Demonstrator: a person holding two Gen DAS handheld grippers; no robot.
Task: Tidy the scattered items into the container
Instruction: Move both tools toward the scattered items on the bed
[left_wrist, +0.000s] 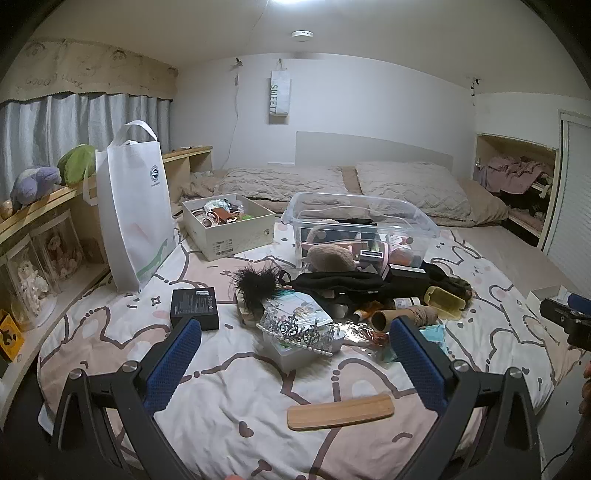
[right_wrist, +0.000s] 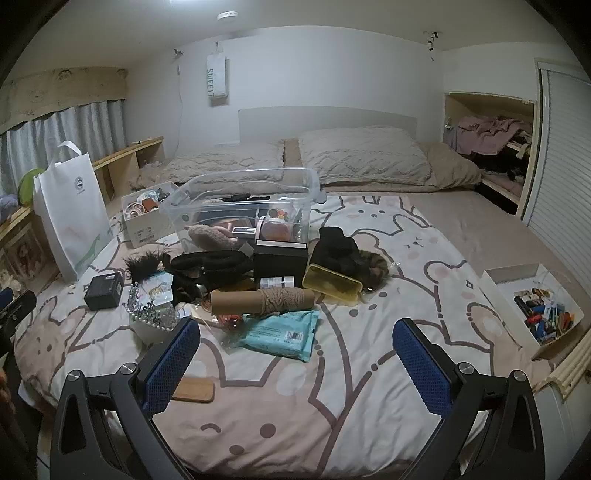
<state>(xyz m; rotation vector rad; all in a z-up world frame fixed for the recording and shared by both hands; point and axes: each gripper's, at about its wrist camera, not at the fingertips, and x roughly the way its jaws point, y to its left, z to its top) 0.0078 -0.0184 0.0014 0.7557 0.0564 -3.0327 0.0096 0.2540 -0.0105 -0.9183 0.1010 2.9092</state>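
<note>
A clear plastic bin (left_wrist: 424, 218) (right_wrist: 310, 184) sits mid-bed with some items inside. Scattered in front of it are a silver tiara (left_wrist: 299, 330) (right_wrist: 151, 314), a black box (left_wrist: 194, 306) (right_wrist: 103, 291), a black feather piece (left_wrist: 256, 282), a cardboard tube wound with twine (right_wrist: 258, 301) (left_wrist: 404, 317), a yellow case (right_wrist: 332, 288) (left_wrist: 445, 301), a teal packet (right_wrist: 284, 330) and a wooden comb (left_wrist: 340, 411) (right_wrist: 194, 389). My left gripper (left_wrist: 295, 363) is open and empty, above the bedspread just short of the tiara. My right gripper (right_wrist: 295, 363) is open and empty, near the teal packet.
A white tote bag (left_wrist: 135, 206) stands at the left beside a cream box of small items (left_wrist: 229, 225). A white tray of small things (right_wrist: 535, 306) lies at the bed's right edge. Shelves with plush toys (left_wrist: 35, 184) line the left wall; pillows (left_wrist: 410, 188) lie at the back.
</note>
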